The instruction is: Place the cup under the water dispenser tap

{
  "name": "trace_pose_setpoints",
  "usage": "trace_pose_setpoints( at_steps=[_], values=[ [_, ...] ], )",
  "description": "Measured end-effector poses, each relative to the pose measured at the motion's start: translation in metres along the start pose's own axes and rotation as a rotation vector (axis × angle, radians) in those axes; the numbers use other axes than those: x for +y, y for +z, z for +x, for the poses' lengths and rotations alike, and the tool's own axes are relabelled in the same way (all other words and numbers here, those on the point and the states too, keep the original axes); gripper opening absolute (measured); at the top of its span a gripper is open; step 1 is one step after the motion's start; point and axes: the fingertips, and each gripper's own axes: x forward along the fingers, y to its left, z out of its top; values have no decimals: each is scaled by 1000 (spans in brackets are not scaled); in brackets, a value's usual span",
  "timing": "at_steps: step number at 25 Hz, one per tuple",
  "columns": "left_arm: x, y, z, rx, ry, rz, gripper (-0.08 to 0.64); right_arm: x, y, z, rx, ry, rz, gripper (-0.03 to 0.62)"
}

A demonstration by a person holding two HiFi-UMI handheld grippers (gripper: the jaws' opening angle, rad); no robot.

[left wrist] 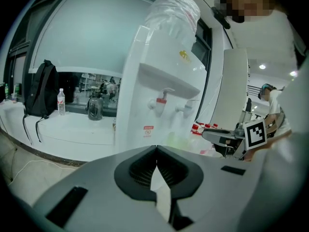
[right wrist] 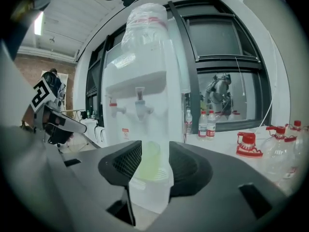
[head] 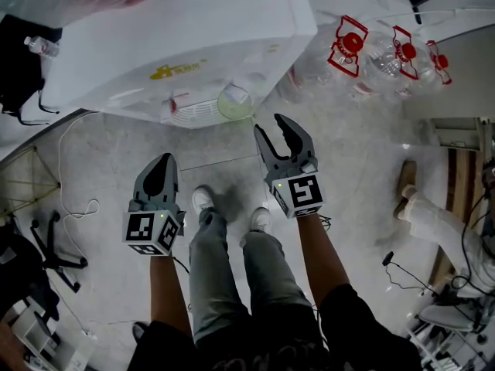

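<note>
A pale green cup [head: 236, 101] stands on the drip tray grille [head: 193, 113] of the white water dispenser [head: 178, 45], below its taps. In the right gripper view the cup [right wrist: 147, 161] shows through the gap between the jaws, under the right-hand tap [right wrist: 140, 108]. My right gripper [head: 280, 134] hovers just short of the dispenser, jaws apart, nothing pressed between them, the cup beyond its tips. My left gripper [head: 158, 178] hangs lower and to the left, shut and empty. Its tips meet [left wrist: 155, 149] in front of the dispenser [left wrist: 159, 95].
Large water jugs with red handles [head: 349, 49] lie to the dispenser's right. A black backpack [left wrist: 41, 93] and a bottle [left wrist: 61, 102] rest on the ledge at left. Cables [head: 77, 207] and a chair base [head: 39, 246] lie left; another person's leg [head: 433, 219] at right.
</note>
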Motion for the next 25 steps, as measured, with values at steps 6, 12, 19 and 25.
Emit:
trace_pose_setpoints(
  at_steps=[6, 12, 19, 25],
  values=[
    [-15, 31, -19, -9, -2, -4, 9, 2, 41, -23, -11, -19, -15, 108],
    [-28, 68, -42, -25, -3, -8, 10, 5, 85, -44, -20, -39, -22, 29],
    [-40, 107, -74, -39, 2, -21, 9, 10, 126, -72, 4, -42, -40, 14],
    [-51, 141, -103, -60, 11, -21, 9, 20, 165, -96, -11, -38, -38, 12]
  ],
)
